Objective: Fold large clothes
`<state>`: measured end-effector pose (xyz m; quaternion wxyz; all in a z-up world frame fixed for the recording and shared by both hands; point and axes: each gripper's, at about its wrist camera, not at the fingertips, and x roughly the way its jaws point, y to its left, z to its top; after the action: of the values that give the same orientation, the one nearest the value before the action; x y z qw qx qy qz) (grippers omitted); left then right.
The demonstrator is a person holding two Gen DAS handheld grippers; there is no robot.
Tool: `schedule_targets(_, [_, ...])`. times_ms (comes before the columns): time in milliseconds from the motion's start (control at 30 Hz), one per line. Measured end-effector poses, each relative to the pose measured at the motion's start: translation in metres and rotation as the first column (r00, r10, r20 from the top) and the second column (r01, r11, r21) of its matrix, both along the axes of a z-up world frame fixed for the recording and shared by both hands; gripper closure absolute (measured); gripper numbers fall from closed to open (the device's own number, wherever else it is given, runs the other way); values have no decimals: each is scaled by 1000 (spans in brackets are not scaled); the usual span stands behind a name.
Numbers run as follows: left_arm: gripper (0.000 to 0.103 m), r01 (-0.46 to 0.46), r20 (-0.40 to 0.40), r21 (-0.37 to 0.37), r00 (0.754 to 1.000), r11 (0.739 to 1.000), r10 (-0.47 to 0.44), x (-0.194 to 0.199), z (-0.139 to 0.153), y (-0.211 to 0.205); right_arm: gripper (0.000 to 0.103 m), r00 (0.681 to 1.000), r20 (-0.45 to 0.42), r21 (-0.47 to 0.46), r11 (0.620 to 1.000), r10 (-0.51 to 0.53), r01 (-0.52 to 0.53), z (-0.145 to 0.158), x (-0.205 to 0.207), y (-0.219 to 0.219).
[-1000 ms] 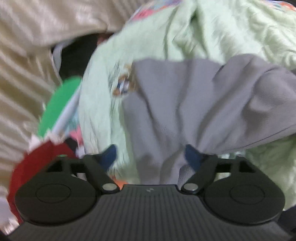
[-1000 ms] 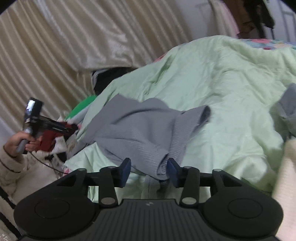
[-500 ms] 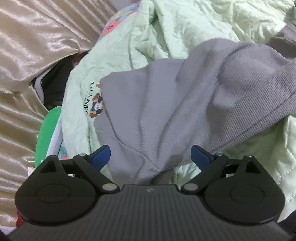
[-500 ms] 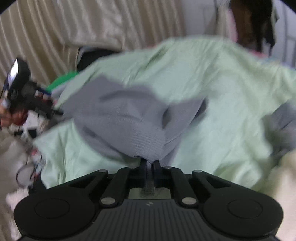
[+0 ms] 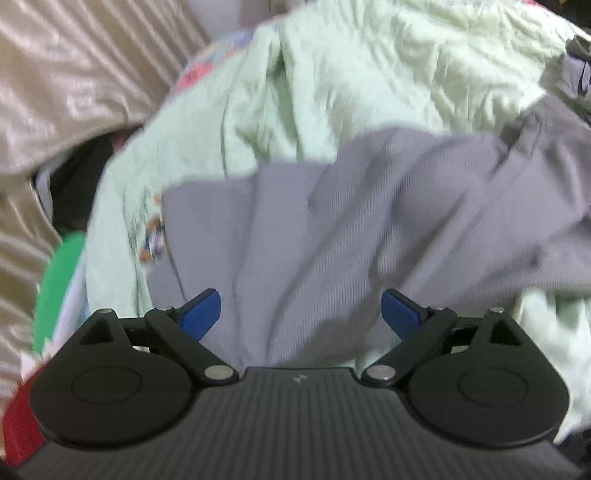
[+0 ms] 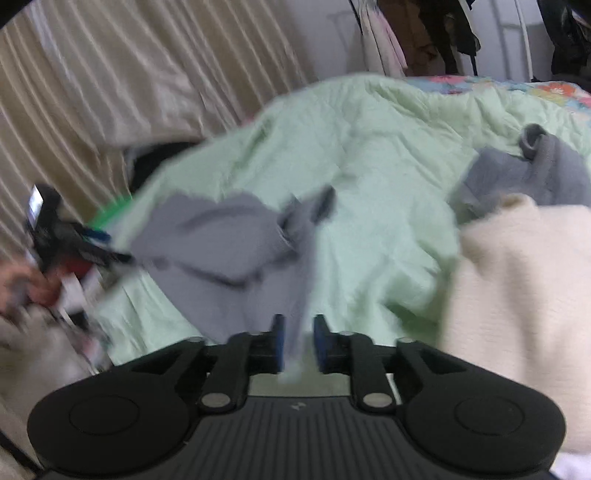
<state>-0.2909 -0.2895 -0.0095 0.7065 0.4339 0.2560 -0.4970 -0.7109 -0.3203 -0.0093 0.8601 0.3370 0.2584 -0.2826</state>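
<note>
A grey ribbed garment (image 5: 332,229) lies bunched on a pale green quilt (image 5: 351,81). In the left wrist view my left gripper (image 5: 301,314) is wide open, its blue pads either side of the grey cloth, which runs under them. In the right wrist view my right gripper (image 6: 298,347) has its jaws a narrow gap apart with a strip of the grey garment (image 6: 229,236) hanging between them. The left gripper (image 6: 55,229) shows at the far left of that view, at the garment's other end. The frames are blurred.
A cream knit garment (image 6: 517,295) lies at the right, with another grey piece (image 6: 517,173) behind it. Beige curtains (image 6: 110,81) hang at the left. A green and red item (image 5: 55,280) sits by the quilt's left edge. Clothes hang at the back (image 6: 424,33).
My right gripper closed onto the grey garment half a second ago and now shows a small gap, with cloth still between. My left gripper has stayed open over the cloth. Both views shifted.
</note>
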Motion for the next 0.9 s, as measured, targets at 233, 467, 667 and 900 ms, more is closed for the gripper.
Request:
schedule_targets(233, [0, 35, 77, 0, 996, 999, -35, -7, -21, -23, 39, 993, -89, -185, 978, 81, -96, 5, 96, -44])
schedule_targets(467, [0, -19, 17, 50, 1000, 999, 18, 19, -32, -13, 71, 943, -216, -31, 963, 254, -267, -32, 166, -98])
schedule_targets(667, [0, -91, -32, 9, 995, 996, 91, 38, -19, -6, 97, 974, -72, -173, 958, 217, -226, -4, 155, -95])
schedule_targets(900, [0, -111, -97, 26, 989, 994, 113, 48, -18, 7, 97, 955, 92, -358, 904, 281, -232, 60, 83, -23])
